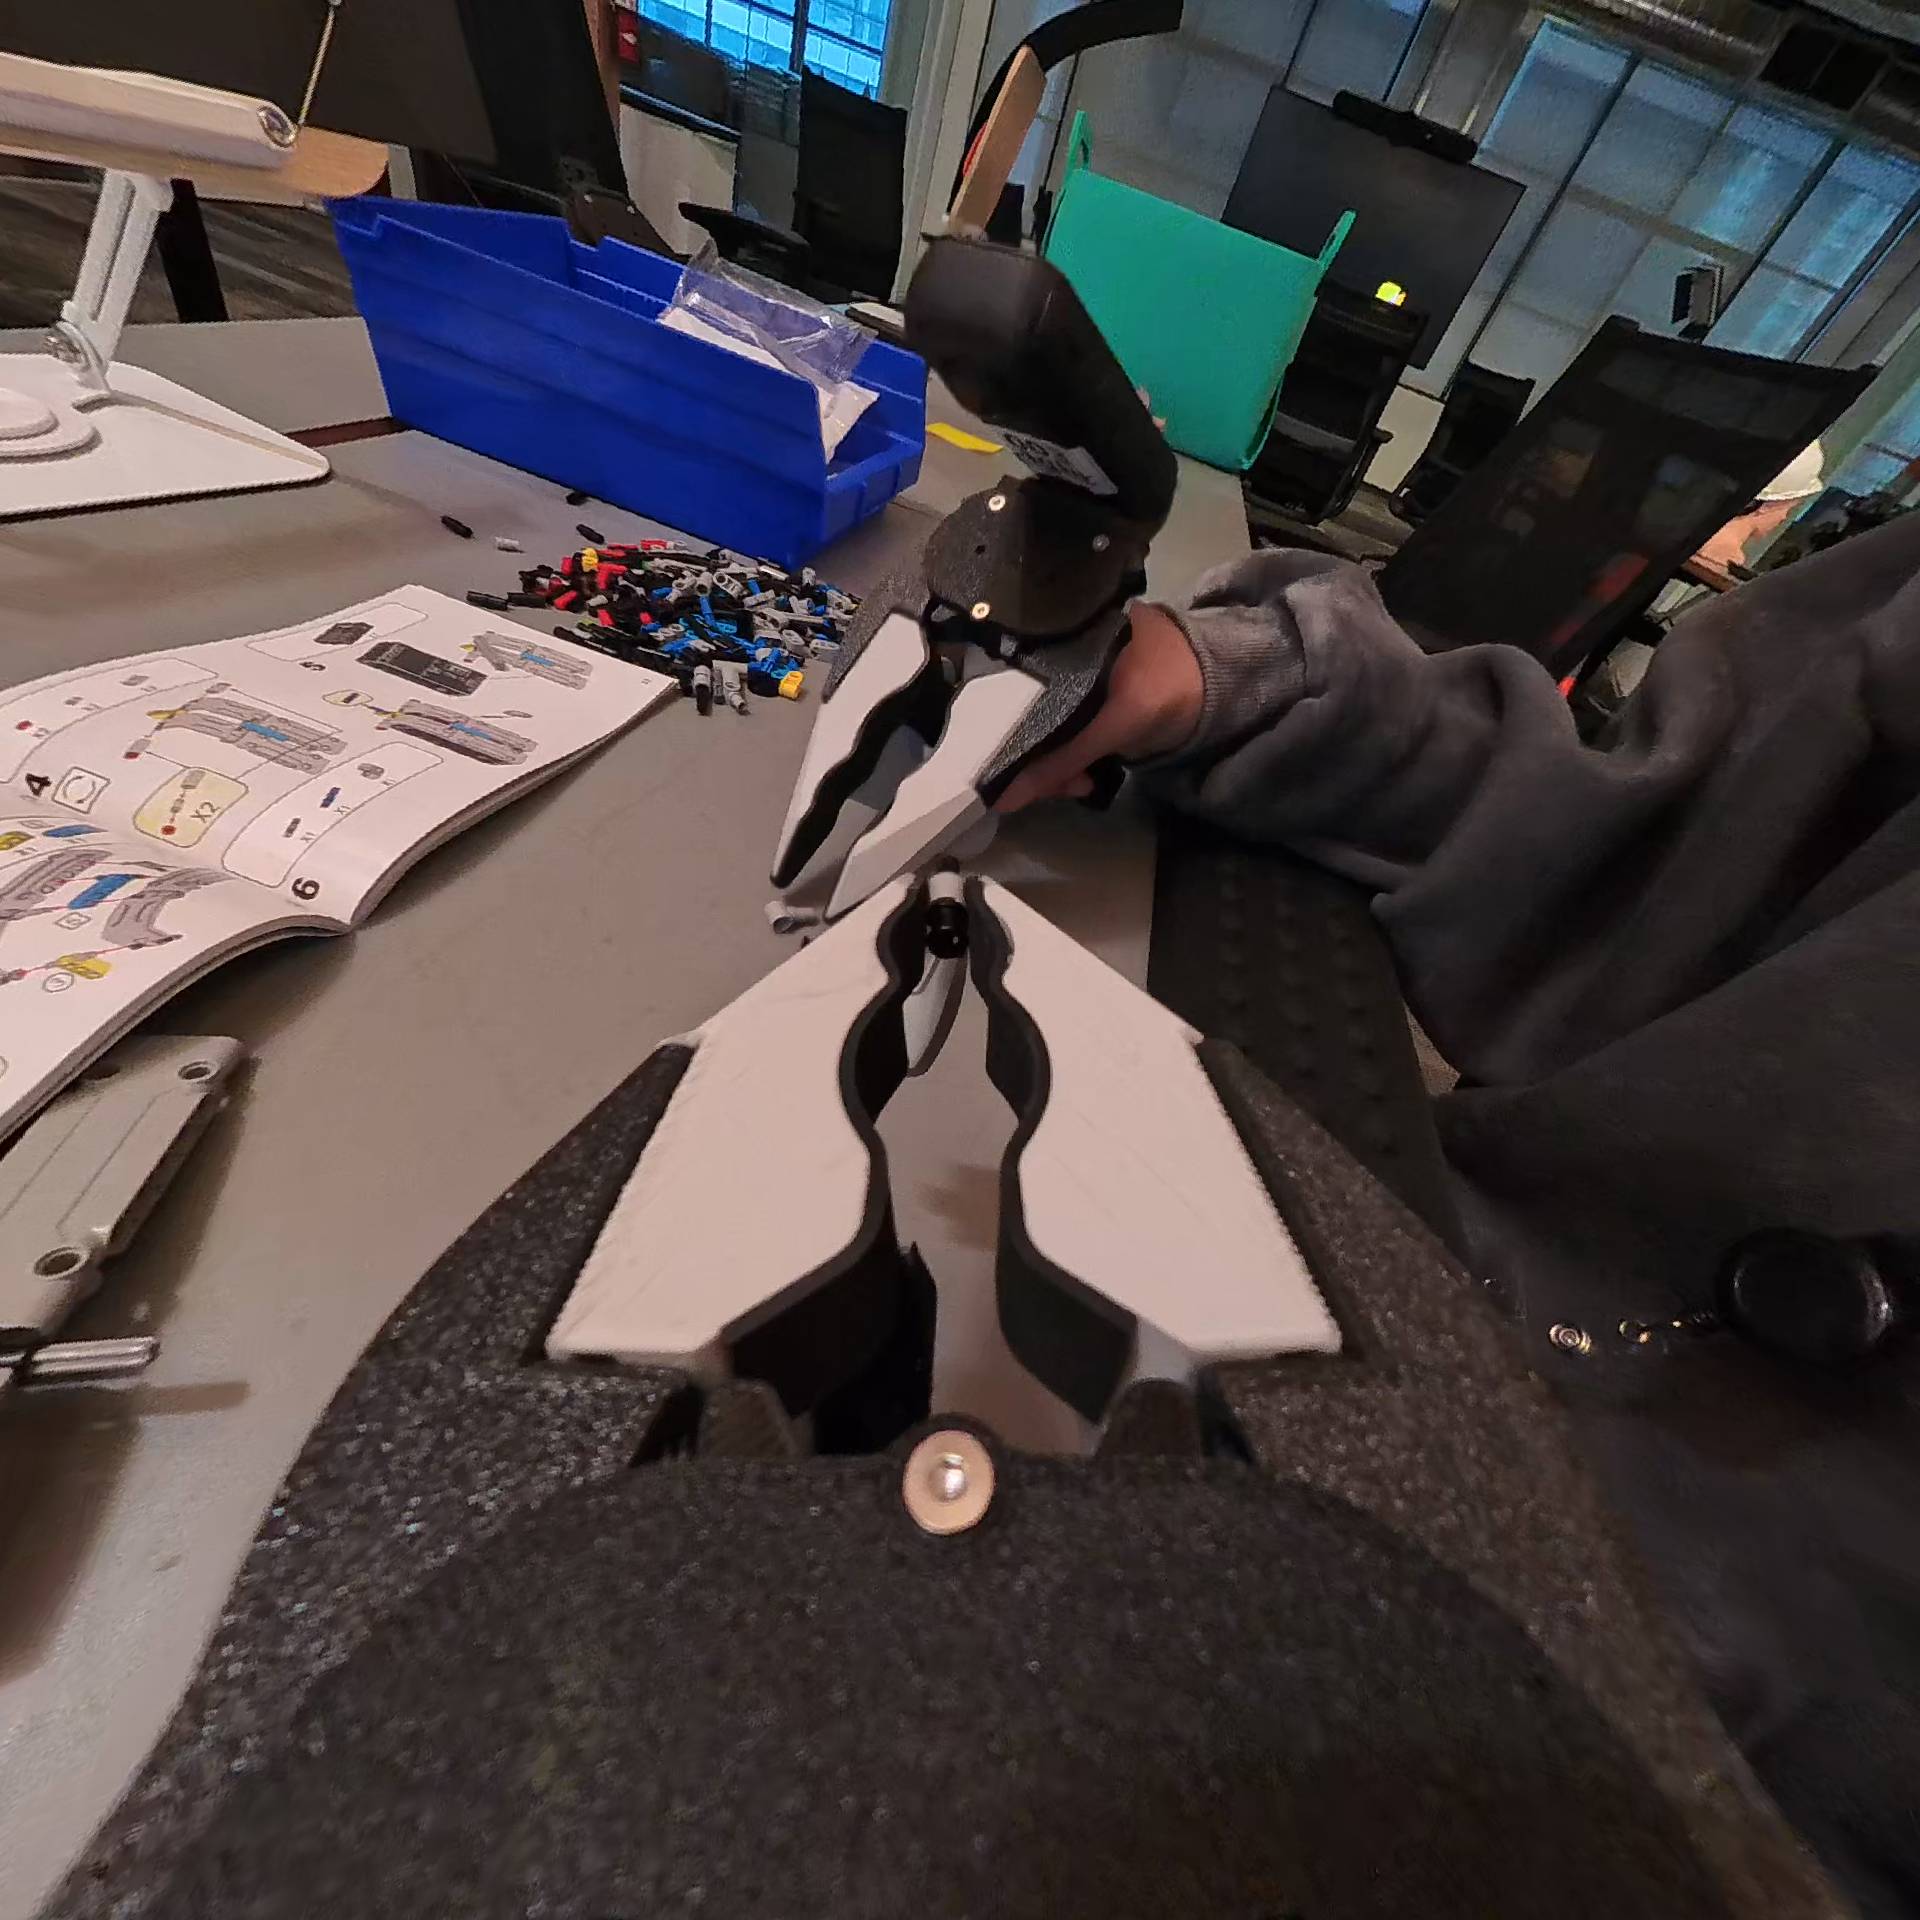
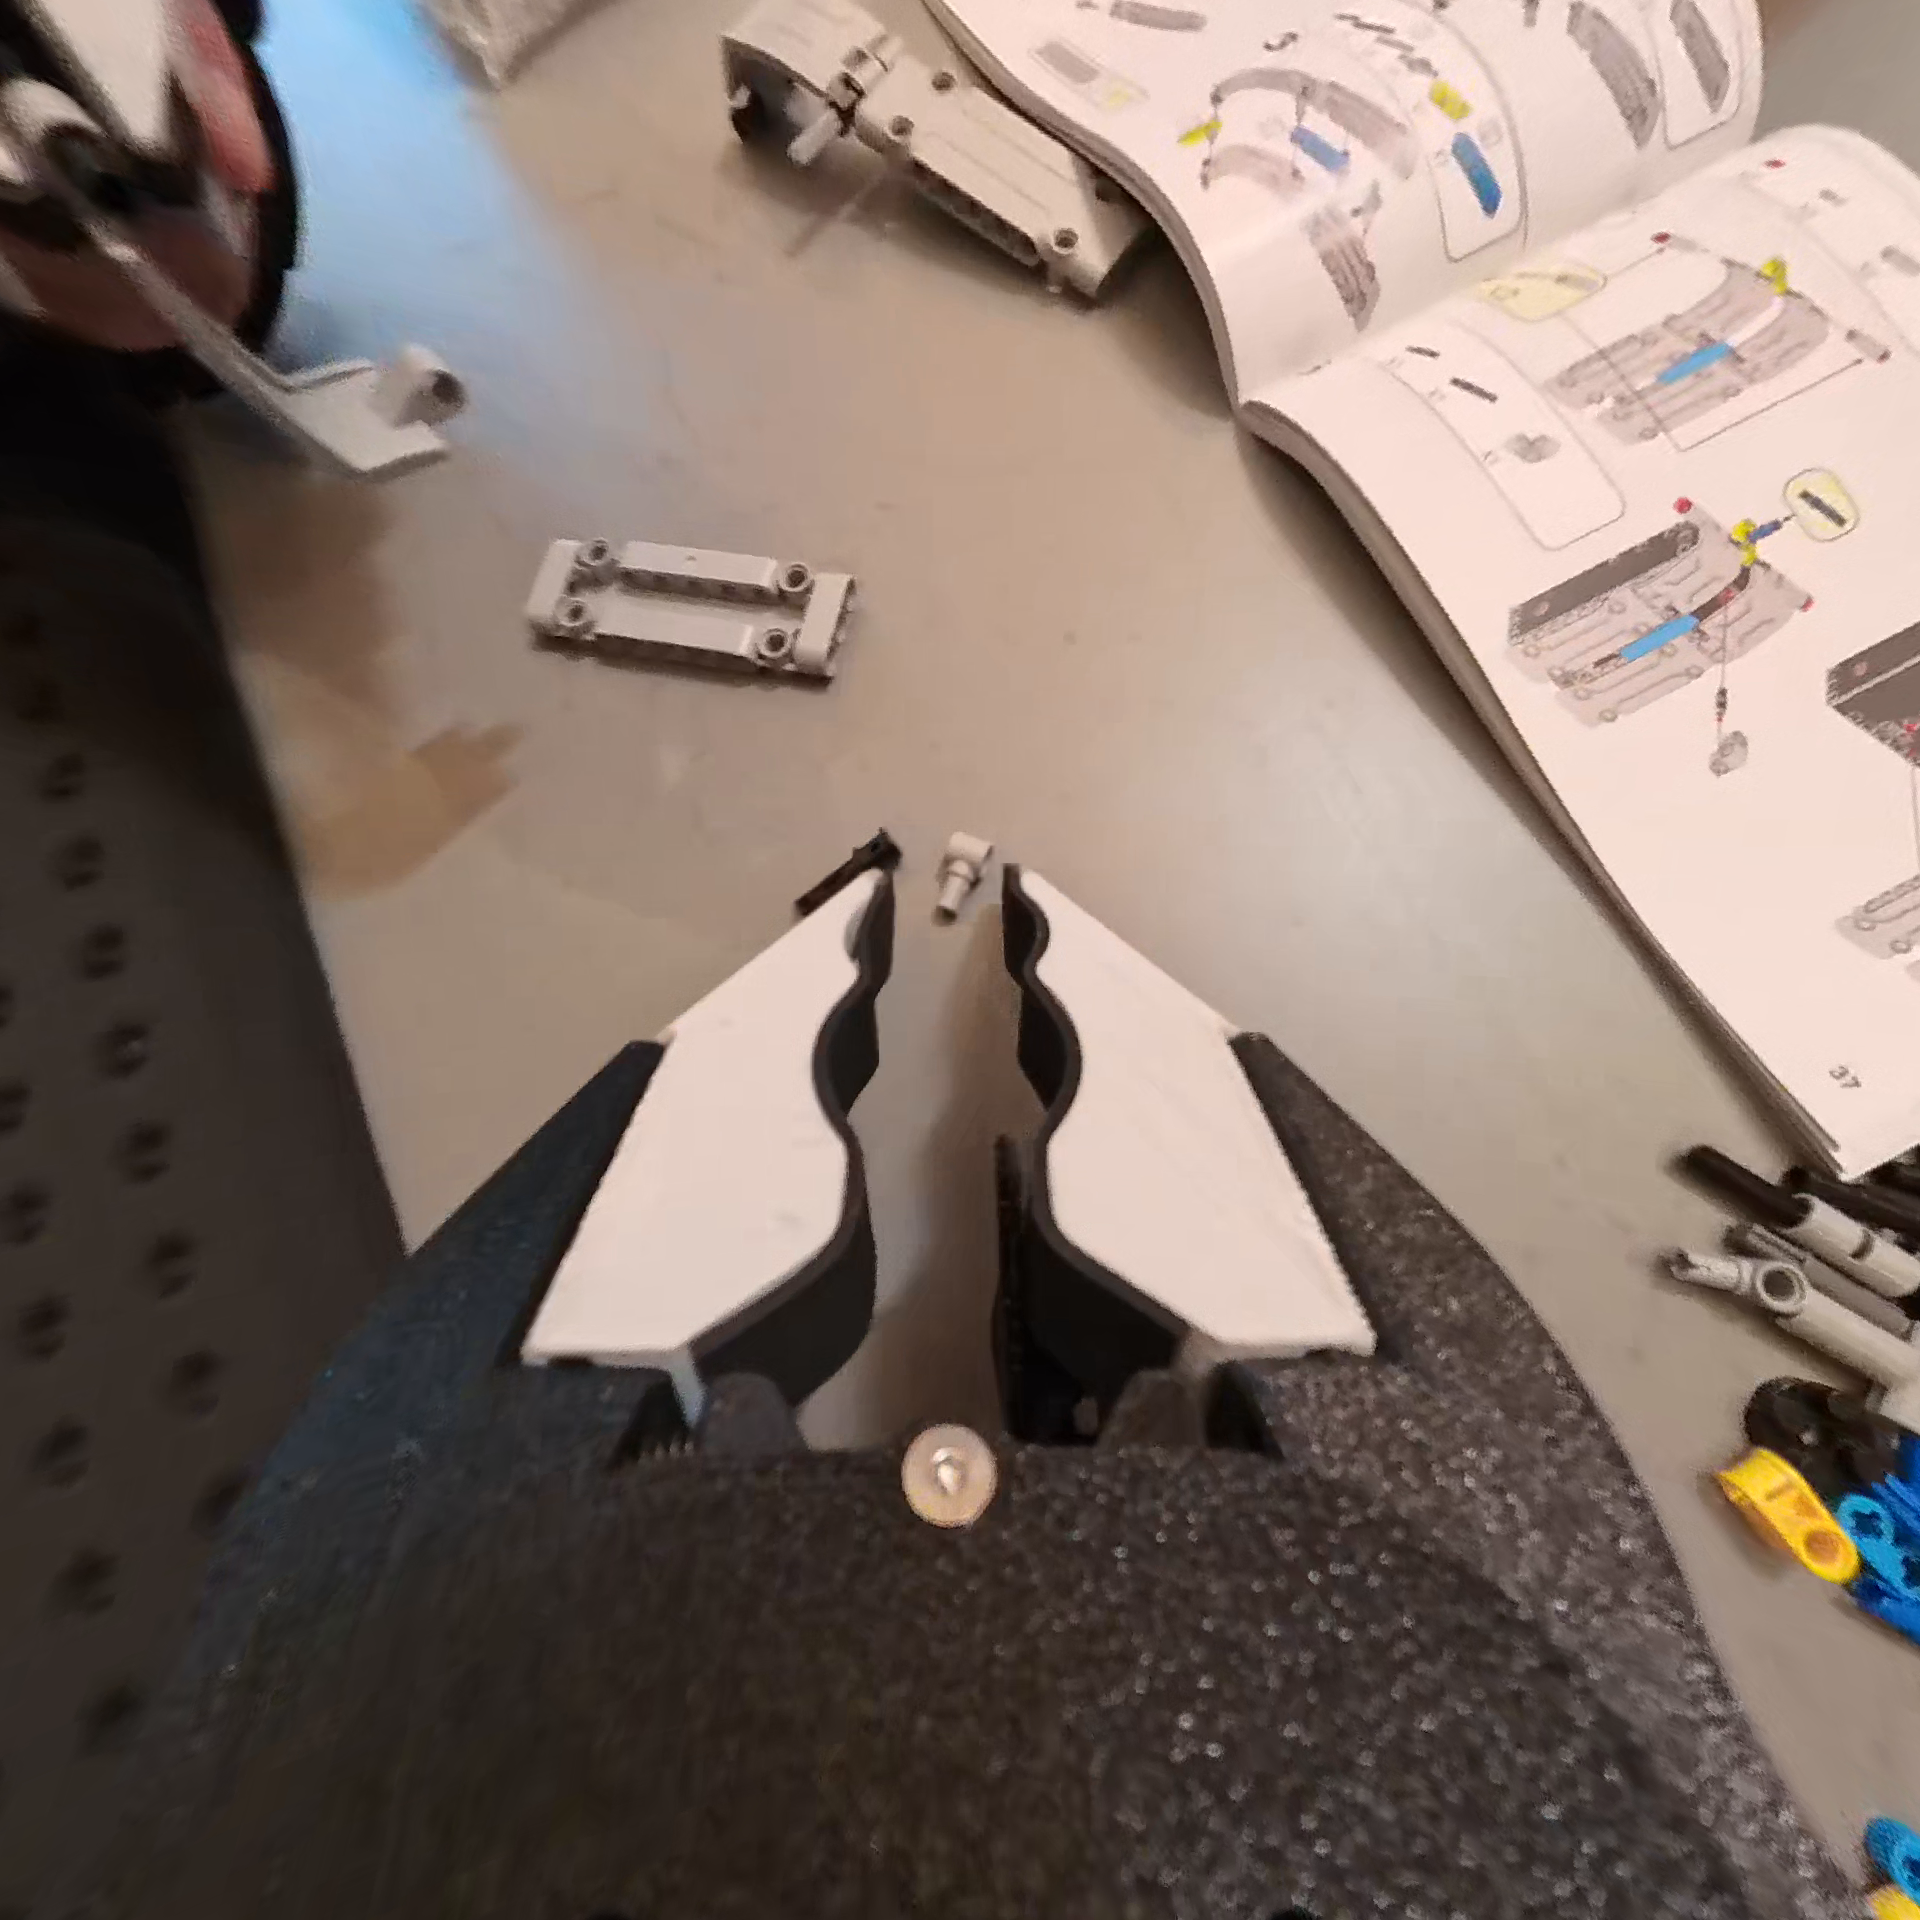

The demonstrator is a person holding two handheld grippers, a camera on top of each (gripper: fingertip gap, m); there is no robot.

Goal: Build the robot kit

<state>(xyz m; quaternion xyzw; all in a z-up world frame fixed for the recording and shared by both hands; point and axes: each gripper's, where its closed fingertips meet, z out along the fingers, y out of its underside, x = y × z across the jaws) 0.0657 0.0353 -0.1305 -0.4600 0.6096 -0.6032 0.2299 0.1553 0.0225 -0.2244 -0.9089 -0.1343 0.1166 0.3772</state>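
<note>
My left gripper [image 1: 940,896] is shut on a small grey piece with a black pin [image 1: 945,925], held just above the grey table [image 1: 540,1039]. In the right wrist view it shows blurred at top left, with the grey piece [image 2: 374,416] sticking out of it. My right gripper [image 2: 948,883] is open by a narrow gap, tips down near the table. A small grey pin [image 2: 961,873] lies just ahead between its tips, and a black pin [image 2: 852,868] lies by its left fingertip. In the left wrist view the right gripper [image 1: 821,883] sits just beyond my left tips.
An open instruction booklet [image 1: 260,779] [image 2: 1558,416] lies on the table. A pile of small coloured pieces [image 1: 686,613] sits before a blue bin [image 1: 623,395]. A grey frame piece [image 2: 691,613] and a grey box part [image 2: 935,156] lie nearby. A dark perforated mat [image 2: 83,1039] borders the table. Left tips to right tips: about 12 cm.
</note>
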